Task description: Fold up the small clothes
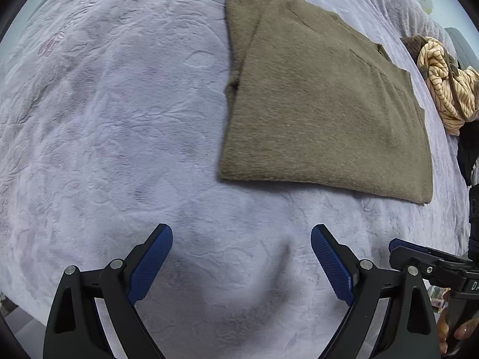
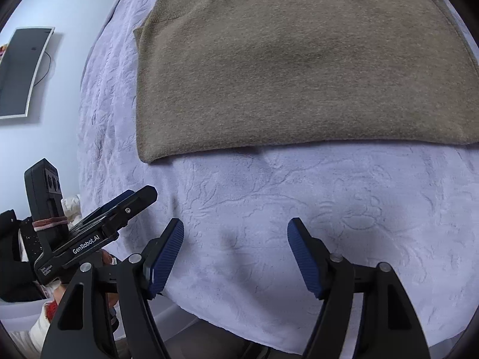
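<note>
A folded olive-brown knit garment [image 1: 323, 104] lies flat on a lavender quilted bedspread [image 1: 104, 119], its near folded edge straight. My left gripper [image 1: 242, 233] hovers over bare bedspread, below and left of the garment's near corner, open with nothing between its blue pads. In the right wrist view the same garment [image 2: 299, 68] fills the upper half. My right gripper [image 2: 236, 224] stands open and empty over the bedspread [image 2: 329, 209], just short of the garment's near edge. The two grippers are side by side: the right one [image 1: 401, 243] pokes in at the left view's right edge.
A heap of orange-striped clothes [image 1: 443, 83] sits on the bed beyond the garment's right side. A dark screen [image 2: 21, 71] hangs on the wall left of the bed. The bed's near edge [image 2: 209, 320] runs just under my right gripper. A person's fingers [image 1: 464, 332] hold a handle.
</note>
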### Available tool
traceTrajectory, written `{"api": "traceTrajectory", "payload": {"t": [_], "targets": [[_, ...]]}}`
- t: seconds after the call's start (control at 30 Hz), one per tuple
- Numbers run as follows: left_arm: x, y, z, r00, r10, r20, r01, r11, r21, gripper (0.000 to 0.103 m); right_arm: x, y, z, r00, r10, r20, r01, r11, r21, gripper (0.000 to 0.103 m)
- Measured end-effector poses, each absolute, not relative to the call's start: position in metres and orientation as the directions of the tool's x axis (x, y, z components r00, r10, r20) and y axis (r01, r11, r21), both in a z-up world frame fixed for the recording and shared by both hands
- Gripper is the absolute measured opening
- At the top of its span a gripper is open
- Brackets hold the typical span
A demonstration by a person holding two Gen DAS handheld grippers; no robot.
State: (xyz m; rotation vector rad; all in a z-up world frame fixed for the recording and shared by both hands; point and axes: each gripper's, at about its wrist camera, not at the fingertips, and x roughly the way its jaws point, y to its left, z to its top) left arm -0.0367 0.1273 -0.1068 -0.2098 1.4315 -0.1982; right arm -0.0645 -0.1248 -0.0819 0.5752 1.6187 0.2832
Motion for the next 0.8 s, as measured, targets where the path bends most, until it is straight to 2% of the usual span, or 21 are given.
{"api": "traceTrajectory", "payload": {"t": [0.7,0.8], "targets": [[-0.023,0.096,-0.12,0.088,-0.266,-0.96,-0.047,0.961,-0.271,0.094,-0.063,-0.155,-0.089,-0.027,0.501,-0.865,0.187,0.853,0.488,0.08],[-0.022,0.098,-0.123,0.062,-0.305,-0.95,-0.048,0.95,-0.308,0.094,-0.063,-0.16,-0.09,-0.024,0.504,-0.863,0.192,0.85,0.491,0.08]]}}
